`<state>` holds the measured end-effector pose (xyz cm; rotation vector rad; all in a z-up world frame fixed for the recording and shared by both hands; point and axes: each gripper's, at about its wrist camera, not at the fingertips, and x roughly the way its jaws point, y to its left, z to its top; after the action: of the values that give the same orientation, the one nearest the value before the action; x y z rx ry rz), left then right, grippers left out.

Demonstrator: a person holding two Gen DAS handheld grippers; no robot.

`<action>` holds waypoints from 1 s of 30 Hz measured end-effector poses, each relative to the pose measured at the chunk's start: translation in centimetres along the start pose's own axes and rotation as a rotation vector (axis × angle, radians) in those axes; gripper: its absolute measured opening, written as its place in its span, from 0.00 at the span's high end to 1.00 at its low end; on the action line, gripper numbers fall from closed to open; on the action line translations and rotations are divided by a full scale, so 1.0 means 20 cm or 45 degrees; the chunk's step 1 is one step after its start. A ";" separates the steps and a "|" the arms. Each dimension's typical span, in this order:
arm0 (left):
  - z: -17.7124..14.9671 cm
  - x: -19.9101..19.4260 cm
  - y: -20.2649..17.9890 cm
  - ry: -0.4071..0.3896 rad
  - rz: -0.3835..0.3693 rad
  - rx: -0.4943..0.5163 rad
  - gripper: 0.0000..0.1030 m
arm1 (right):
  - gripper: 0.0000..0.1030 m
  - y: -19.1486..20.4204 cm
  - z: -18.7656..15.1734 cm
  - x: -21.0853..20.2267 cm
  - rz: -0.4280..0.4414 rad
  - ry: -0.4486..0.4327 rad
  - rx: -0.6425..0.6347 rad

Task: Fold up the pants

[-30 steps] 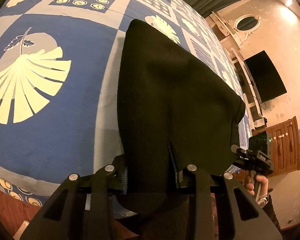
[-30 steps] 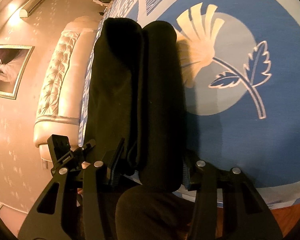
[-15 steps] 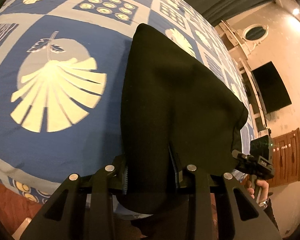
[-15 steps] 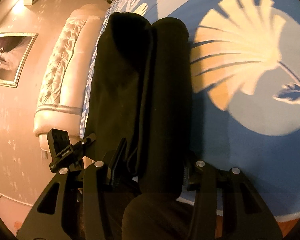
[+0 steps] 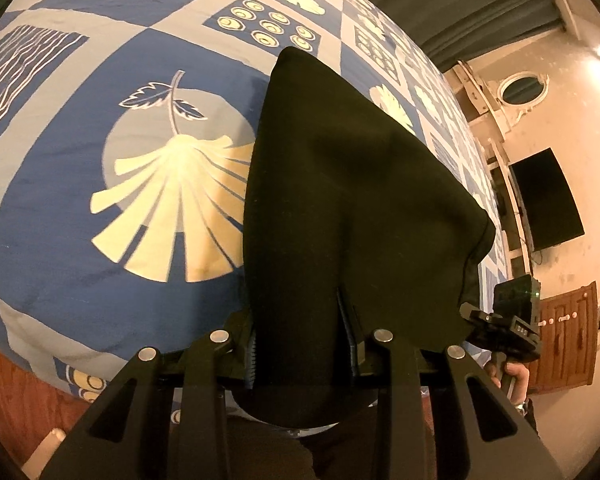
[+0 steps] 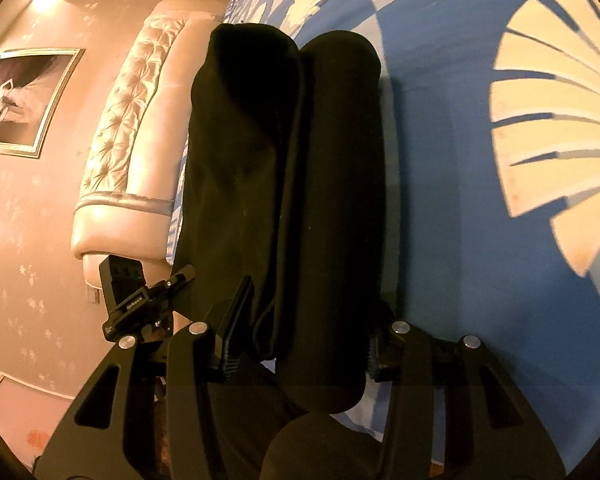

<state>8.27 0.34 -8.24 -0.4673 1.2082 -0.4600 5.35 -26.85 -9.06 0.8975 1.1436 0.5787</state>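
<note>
Left wrist view: blue patterned bedspread (image 5: 80, 248) fills the left of the frame; black pants (image 5: 352, 200) drape across centre. The left gripper (image 5: 304, 344) pinches a gathered fold at lower centre; the right gripper (image 5: 504, 328) appears at lower right.

Right wrist view: a padded headboard (image 6: 116, 152) occupies upper left. The pants (image 6: 284, 168) lie doubled at centre, their edge clamped in this gripper (image 6: 300, 344). The fabric appears soft, limp and light; corner holds likely suit it best.

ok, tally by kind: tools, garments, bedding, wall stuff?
Tools: 2, left tool, right tool
Black pants: 1
Patterned bedspread: 1
Framed picture: 1
Wall TV: 1
Oval mirror: 1
Total: 7
</note>
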 end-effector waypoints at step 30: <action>0.04 -0.25 0.19 0.030 -0.530 0.270 0.53 | 0.20 -0.05 0.31 -0.09 0.010 -0.280 0.107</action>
<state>7.98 6.33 -6.35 -0.5323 1.0696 -0.9419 10.52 -30.73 -8.12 1.0125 0.9710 0.4288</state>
